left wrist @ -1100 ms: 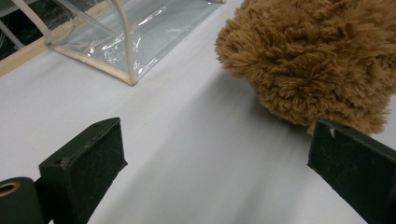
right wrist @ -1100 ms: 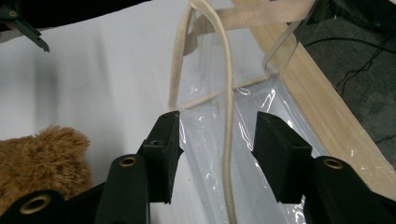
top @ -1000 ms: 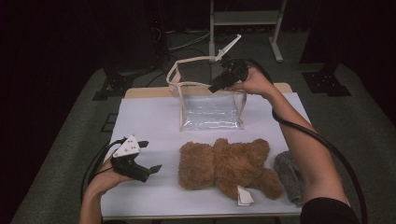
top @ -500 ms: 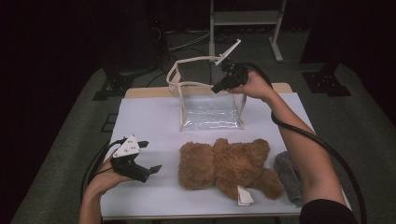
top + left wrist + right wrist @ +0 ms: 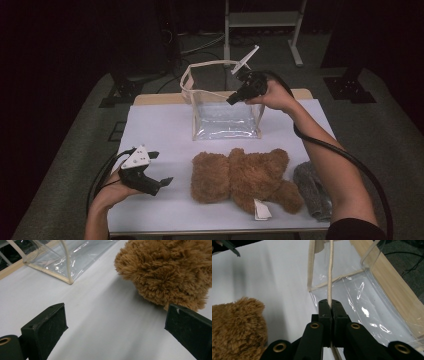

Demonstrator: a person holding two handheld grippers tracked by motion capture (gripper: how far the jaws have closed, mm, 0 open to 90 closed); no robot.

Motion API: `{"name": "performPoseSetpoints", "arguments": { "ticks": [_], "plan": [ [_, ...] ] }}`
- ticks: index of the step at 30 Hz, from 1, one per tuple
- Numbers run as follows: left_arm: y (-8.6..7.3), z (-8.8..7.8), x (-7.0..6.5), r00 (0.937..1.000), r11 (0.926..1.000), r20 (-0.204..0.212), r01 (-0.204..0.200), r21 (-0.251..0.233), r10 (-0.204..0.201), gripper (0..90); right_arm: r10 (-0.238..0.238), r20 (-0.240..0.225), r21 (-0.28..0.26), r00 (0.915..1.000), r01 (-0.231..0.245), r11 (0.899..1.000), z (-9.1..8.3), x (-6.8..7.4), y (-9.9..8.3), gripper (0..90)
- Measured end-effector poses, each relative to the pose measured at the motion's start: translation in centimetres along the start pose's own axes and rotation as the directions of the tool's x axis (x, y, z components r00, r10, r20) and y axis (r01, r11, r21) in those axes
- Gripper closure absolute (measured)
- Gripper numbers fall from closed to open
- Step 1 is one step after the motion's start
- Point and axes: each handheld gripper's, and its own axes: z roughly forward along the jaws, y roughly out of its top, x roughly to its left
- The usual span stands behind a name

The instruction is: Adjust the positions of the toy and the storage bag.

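Observation:
A clear plastic bag (image 5: pixel 226 120) with cream trim stands upright at the back middle of the white table (image 5: pixel 165 130). My right gripper (image 5: pixel 231 101) is above the bag's right rim, shut on its cream strap (image 5: pixel 330 272). The bag's other handle (image 5: pixel 200 67) arches up behind. A brown teddy bear (image 5: pixel 245 177) lies flat in front of the bag. My left gripper (image 5: pixel 161 168) rests low at the front left, open, jaws pointing at the bear (image 5: pixel 167 270) with nothing between them. The bag's corner (image 5: pixel 70 281) shows beyond it.
A grey fuzzy item (image 5: pixel 312 190) lies at the table's front right beside the bear's leg. A white tag (image 5: pixel 261 210) sticks out from the bear. A metal stand (image 5: pixel 262 20) rises on the floor behind the table. Black cables trail from both grippers.
The right gripper has lifted slightly with the strap held. The left gripper has stayed in place.

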Motion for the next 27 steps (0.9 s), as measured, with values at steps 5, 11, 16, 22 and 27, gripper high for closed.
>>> {"name": "performPoseSetpoints", "arguments": {
  "ticks": [5,11,16,22,27],
  "plan": [
    [0.0,-0.1,0.1,1.0000,1.0000,-0.002,0.000,0.006,0.000,3.1,-0.005,-0.011,0.001,0.9999,0.005,1.000,-0.4,0.8,-0.5,87.3],
    [0.0,0.1,0.0,1.0000,1.0000,0.003,-0.002,0.005,0.002,3.1,-0.023,-0.018,0.003,0.9996,0.023,1.000,-0.9,2.1,-1.1,87.3],
    [0.0,0.2,-0.1,1.0000,0.9999,0.004,-0.005,0.010,0.005,3.1,-0.033,-0.034,0.002,0.9989,0.033,0.999,-1.3,3.2,-1.7,87.3],
    [0.1,0.2,-0.1,0.9999,0.9999,0.008,-0.009,0.014,0.009,3.1,-0.046,-0.053,0.002,0.9976,0.046,0.999,-1.7,4.4,-2.3,87.3],
    [0.1,0.2,-0.1,0.9999,0.9999,0.008,-0.007,0.012,0.007,3.1,-0.052,-0.069,0.001,0.9963,0.052,0.999,-2.1,5.3,-2.7,87.3]
  ]
}}
